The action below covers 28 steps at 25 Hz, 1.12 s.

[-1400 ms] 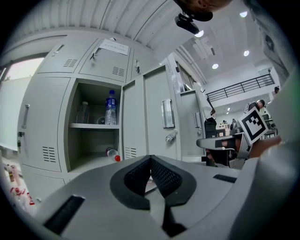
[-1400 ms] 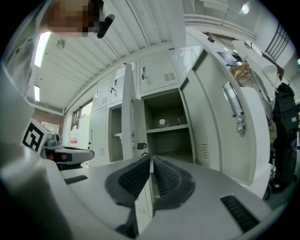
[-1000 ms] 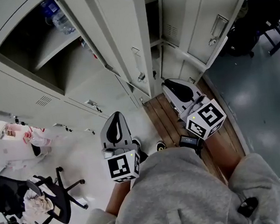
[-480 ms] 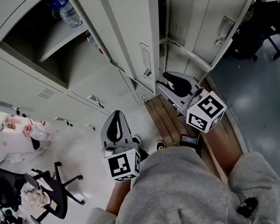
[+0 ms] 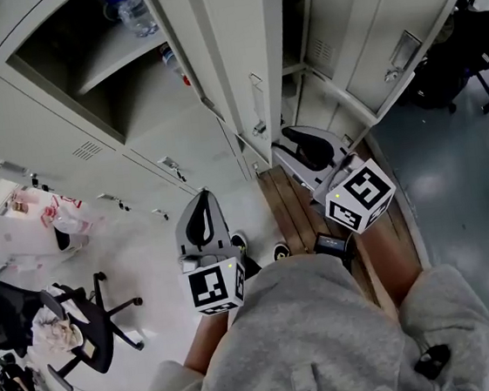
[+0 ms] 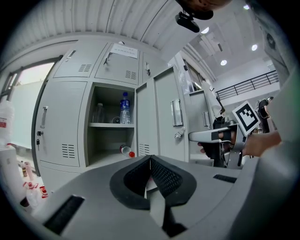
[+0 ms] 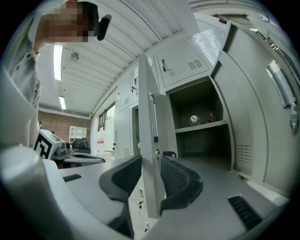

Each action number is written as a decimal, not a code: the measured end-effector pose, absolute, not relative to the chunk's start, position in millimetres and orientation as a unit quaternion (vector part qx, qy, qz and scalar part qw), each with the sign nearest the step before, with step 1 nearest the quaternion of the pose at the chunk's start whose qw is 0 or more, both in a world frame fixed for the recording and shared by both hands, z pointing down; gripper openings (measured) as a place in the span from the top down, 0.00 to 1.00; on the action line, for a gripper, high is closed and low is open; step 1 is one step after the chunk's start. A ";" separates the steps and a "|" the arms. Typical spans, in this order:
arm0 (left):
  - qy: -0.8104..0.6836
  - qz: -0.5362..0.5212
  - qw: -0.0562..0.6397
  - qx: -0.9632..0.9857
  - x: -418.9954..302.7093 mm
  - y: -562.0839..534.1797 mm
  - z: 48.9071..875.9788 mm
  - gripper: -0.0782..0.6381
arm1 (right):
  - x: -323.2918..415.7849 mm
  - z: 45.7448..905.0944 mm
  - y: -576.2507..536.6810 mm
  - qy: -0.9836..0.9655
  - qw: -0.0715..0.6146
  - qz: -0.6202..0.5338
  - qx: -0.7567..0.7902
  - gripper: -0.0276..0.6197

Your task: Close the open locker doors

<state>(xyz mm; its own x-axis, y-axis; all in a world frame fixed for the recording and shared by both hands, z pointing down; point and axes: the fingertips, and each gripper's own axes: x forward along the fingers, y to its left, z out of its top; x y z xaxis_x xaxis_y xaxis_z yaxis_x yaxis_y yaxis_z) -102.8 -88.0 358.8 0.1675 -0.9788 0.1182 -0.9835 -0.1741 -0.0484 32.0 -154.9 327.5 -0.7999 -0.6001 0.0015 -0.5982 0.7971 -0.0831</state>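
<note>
The left tool (image 5: 203,202) hangs near the person's body, well short of the lockers. Its jaws are pressed together at the tips with nothing between them, as the left gripper view (image 6: 150,159) shows. The right tool (image 5: 295,141) reaches farther out, to the low free corner of the middle locker door (image 5: 245,50). Its jaws have just been opening wide. In the right gripper view (image 7: 151,159) they stand on either side of that door's free edge (image 7: 149,140), which fills the gap, with a pad against each face. The middle locker door stands swung out toward the person, at the right side of an open compartment. In that compartment a water bottle (image 6: 124,108) stands upright on the shelf (image 6: 110,125), and a second bottle (image 6: 125,150) lies on its side below. Farther right, a second locker door (image 5: 383,25) also stands open, with its own shelved compartment (image 7: 199,126) visible beside it. A black office chair (image 5: 75,323) sits at the near left, on the pale floor.
</note>
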 end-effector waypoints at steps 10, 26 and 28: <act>-0.665 0.060 0.021 0.744 -120.7 -75.0 359.6 0.88 | 1.3 326.0 -138.3 0.958 0.005 -0.022 -0.285 0.75; -0.676 0.064 0.032 0.733 -183.4 -61.2 356.3 0.88 | -71.4 327.1 -116.0 0.956 0.003 -0.056 -0.289 0.78; -0.676 0.064 0.033 0.733 -195.8 -61.0 355.1 0.88 | -84.8 326.9 -114.5 0.954 0.004 -0.063 -0.294 0.78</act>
